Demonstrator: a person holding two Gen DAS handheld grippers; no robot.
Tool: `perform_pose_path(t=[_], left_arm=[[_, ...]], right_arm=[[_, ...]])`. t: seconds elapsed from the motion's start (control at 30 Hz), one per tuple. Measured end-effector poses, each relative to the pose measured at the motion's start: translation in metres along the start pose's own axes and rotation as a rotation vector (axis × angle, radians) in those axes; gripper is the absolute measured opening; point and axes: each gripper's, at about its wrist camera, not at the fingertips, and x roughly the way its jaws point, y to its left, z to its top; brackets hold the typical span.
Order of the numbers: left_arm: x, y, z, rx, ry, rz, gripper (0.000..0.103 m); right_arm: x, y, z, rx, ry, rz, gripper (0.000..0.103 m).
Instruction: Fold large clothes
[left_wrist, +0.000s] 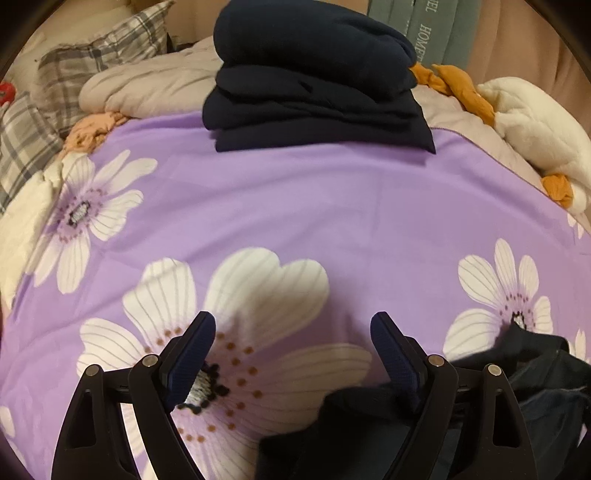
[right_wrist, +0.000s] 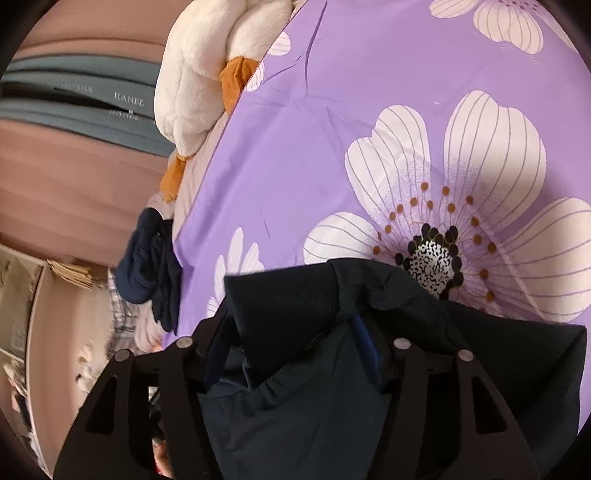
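Left gripper (left_wrist: 293, 345): black two-finger tool, jaws wide apart, nothing between them, above a lilac bedsheet with large white flowers (left_wrist: 295, 206). Right gripper (right_wrist: 291, 332): jaws parted around a bunched dark navy garment (right_wrist: 295, 398); whether the pads press on it cannot be told. The garment lies on the sheet's near side. Far edge of the sheet: folded stack of navy clothes (left_wrist: 314, 92). Beside the sheet: white plush toy with orange parts (left_wrist: 528, 122); grey plaid pillow (left_wrist: 92, 55).
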Motion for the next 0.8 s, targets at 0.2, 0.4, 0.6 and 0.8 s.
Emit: perform_pose_path(t=[0.2, 0.4, 0.6, 0.8], left_arm=[[-0.006, 0.011, 0.006, -0.004, -0.039, 0.058, 0.086], [-0.013, 0.014, 0.000, -0.015, -0.038, -0.005, 0.086], [-0.031, -0.027, -0.029, 0.129, 0.003, -0.219, 0.086], [-0.026, -0.063, -0.050, 0.246, 0.095, -0.337, 0.086]], right_arm=[[-0.018, 0.004, 0.009, -0.006, -0.102, -0.061, 0.081], [-0.028, 0.040, 0.005, -0.244, -0.128, -0.088, 0.081], [0.006, 0.115, -0.048, -0.729, 0.005, -0.064, 0.081], [0.062, 0.164, -0.106, -1.118, 0.161, -0.060, 0.078]])
